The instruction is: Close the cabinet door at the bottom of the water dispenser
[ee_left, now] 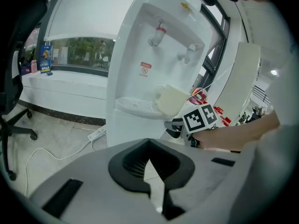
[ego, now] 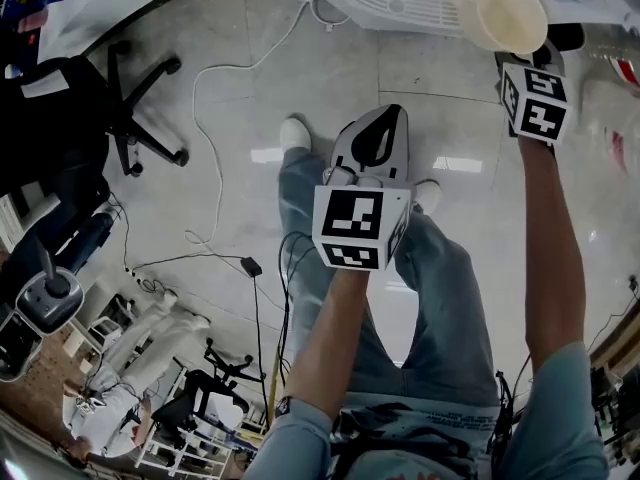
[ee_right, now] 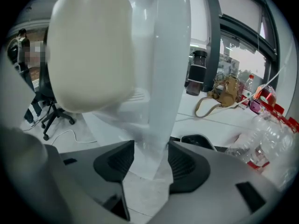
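Head view: my left tongs [ego: 375, 136] hang above the floor [ego: 250, 88]. My right tongs [ego: 530, 63] reach beside the cup [ego: 512, 13] on the dispenser [ego: 400, 3].

Left gripper view: the left jaws are clenched on nothing. The open cabinet door [ee_left: 244, 85] stands off to the right, well apart from them.

Right gripper view: the right jaws are released and wide, straddling the door's edge, with the cup up at the left.
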{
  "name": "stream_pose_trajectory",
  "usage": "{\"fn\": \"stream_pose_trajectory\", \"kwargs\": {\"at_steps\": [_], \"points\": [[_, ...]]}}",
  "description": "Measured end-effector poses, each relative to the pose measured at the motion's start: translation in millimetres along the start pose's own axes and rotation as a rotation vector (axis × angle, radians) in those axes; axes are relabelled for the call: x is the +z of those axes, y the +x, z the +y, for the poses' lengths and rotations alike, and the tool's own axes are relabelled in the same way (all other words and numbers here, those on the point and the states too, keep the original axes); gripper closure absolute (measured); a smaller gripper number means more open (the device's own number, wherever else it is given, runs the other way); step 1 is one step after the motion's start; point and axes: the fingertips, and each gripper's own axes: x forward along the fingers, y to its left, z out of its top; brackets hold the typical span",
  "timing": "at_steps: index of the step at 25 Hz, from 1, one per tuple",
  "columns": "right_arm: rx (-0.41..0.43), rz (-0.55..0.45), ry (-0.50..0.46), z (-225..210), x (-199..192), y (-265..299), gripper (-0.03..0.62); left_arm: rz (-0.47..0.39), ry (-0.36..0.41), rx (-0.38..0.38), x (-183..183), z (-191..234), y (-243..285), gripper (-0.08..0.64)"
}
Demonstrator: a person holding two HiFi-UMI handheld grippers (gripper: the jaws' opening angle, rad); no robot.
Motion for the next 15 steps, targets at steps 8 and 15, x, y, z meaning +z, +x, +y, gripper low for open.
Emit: {"fn": "stream_pose_trajectory", "kwargs": {"at_steps": [8, 15], "points": [[0.021, -0.025, 0.131, 15, -8, -45, 0.487, -0.025, -0.004, -0.001, 14, -9, -17, 0.549], [0.206, -0.057, 0.171, 67, 12, -123, 0.555, -0.106, -0.035, 0.0, 53, -17, -56, 0.549]]}}
